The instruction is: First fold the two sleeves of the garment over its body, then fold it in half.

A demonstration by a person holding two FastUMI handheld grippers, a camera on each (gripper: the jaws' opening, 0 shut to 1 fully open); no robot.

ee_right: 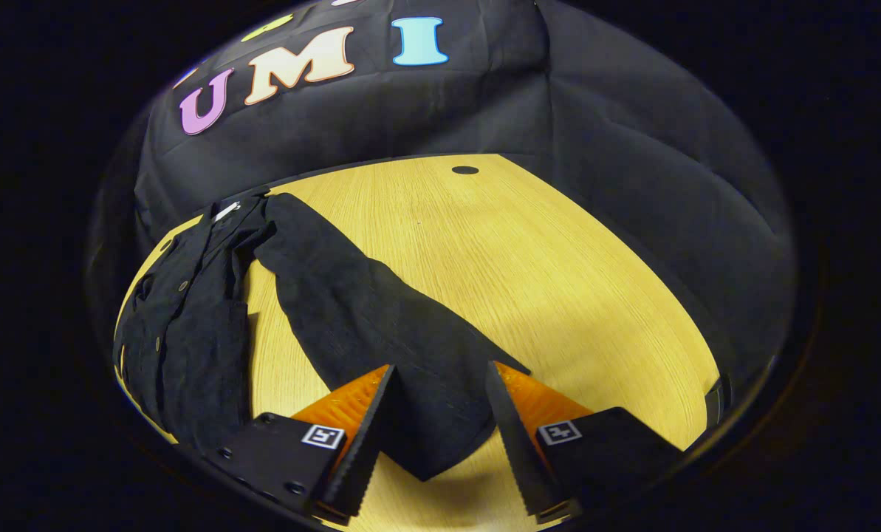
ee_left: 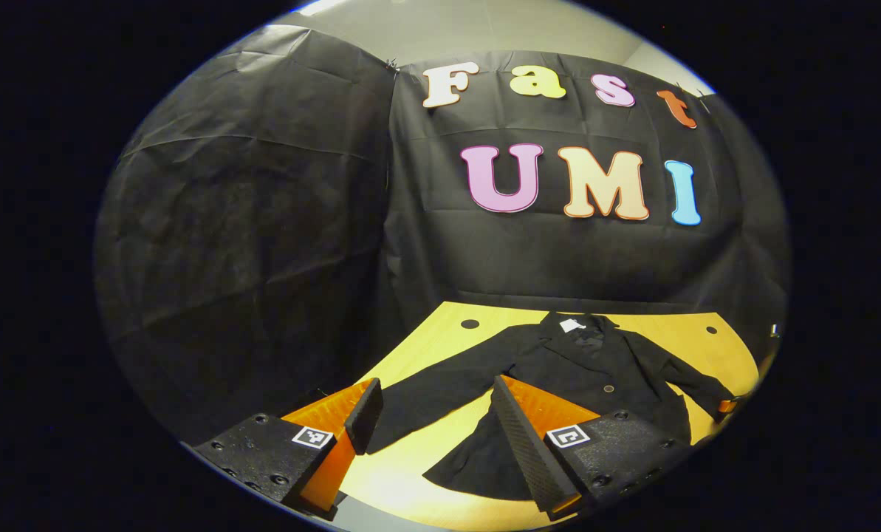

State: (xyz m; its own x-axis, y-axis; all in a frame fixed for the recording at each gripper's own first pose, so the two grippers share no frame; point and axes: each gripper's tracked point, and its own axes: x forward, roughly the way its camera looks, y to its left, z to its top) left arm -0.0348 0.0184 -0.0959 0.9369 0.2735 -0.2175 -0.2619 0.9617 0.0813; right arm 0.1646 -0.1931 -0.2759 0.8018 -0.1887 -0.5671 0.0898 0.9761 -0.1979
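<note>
Flat, black coat (ee_left: 558, 369) on table (ee_right: 543, 281)

Dark matt cloth garment (ee_left: 558, 369), soft and slightly napped, few small shiny buttons down front, small white label at collar. Sleeve (ee_right: 381, 325) same matt fabric, lightly creased. Pale wood-grain desk (ee_right: 543, 266), smooth, mild sheen near front edge. Ribbed, toothed pads (ee_right: 366, 436), matt. Booth wall (ee_left: 248, 222) thin matt cloth, wrinkled.
</note>
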